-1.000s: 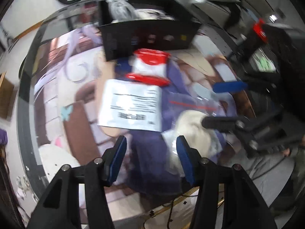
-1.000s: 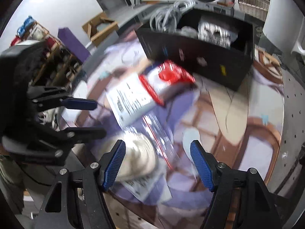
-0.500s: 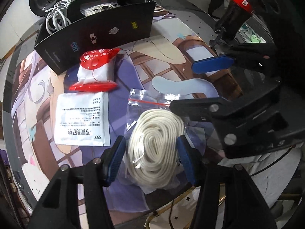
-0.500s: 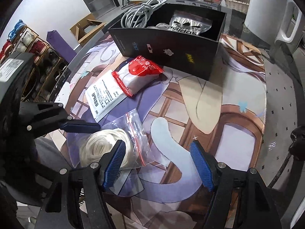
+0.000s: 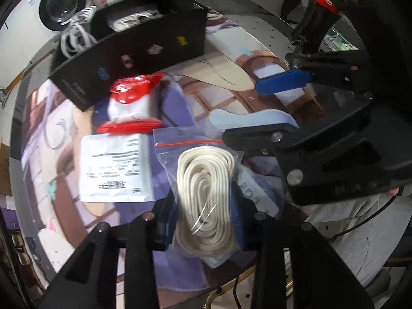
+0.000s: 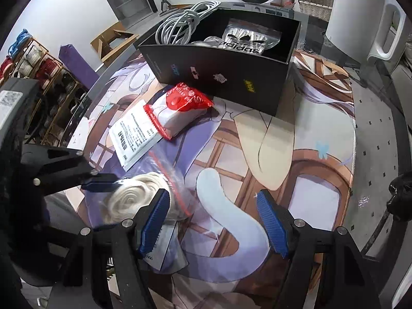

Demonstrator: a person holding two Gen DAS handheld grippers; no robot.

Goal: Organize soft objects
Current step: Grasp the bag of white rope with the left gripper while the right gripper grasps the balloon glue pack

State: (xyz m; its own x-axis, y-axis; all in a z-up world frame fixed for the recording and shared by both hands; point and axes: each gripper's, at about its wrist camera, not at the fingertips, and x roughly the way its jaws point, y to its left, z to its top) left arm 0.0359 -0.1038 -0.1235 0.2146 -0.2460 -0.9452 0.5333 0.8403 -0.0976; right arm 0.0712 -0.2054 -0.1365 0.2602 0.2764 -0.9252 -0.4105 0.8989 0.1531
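Printed mat (image 6: pixel 283 154), black box (image 6: pixel 231 77) holding cables, packets; left claw (image 5: pixel 206 221) closing on bagged rope (image 5: pixel 206 193); right claw (image 6: pixel 213 221) released

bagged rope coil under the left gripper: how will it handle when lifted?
Probably floppy: the rope coil is loosely wound and will sag around the closing left gripper. Likely light for its size. The clear zip bag looks slick, so its empty top may slide or flap.
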